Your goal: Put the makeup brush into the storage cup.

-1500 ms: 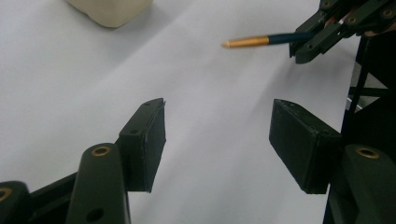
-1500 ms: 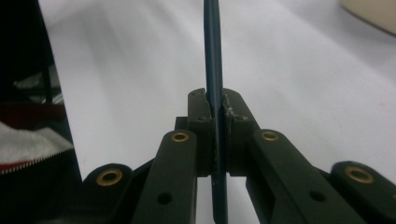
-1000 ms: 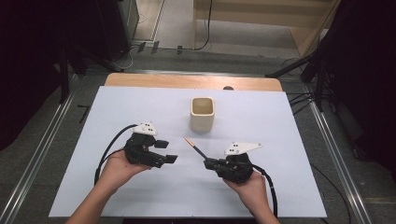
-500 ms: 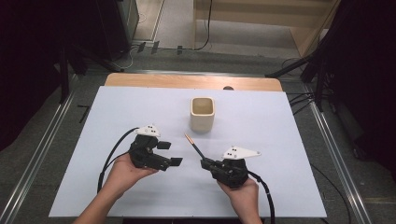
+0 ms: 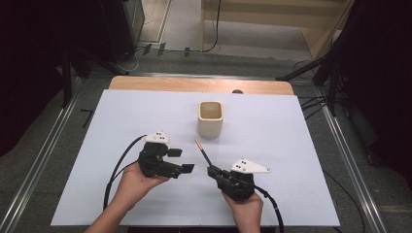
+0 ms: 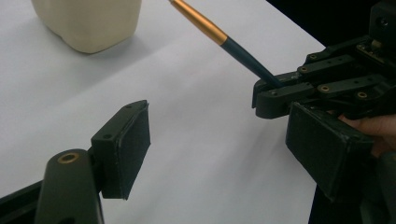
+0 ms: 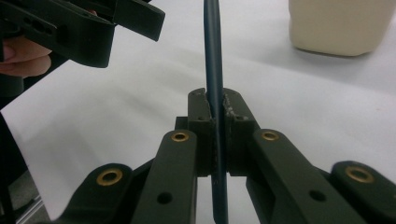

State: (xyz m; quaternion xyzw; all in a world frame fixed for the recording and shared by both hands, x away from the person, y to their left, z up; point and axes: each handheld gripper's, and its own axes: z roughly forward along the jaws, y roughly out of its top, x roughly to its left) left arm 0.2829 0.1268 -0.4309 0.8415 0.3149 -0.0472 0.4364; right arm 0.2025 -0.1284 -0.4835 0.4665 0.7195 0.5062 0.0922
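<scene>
A cream cup [image 5: 211,119] is seen standing empty on the desk [image 5: 291,145]. A pen [image 5: 203,152] is clamped in the right tool [image 5: 212,171]; the left tool [image 5: 180,160], just opened, is empty.

— What is the right gripper [image 5: 213,171] clamping?
— A slim pen-like stick with a dark blue-green shaft [image 5: 202,151], a gold metal band and a reddish tip.
— How does it sit?
— Its tail is pinched between the pads; the tip slants up and away, towards a cream, square-mouthed cup [image 5: 211,119] standing upright beyond it.
</scene>
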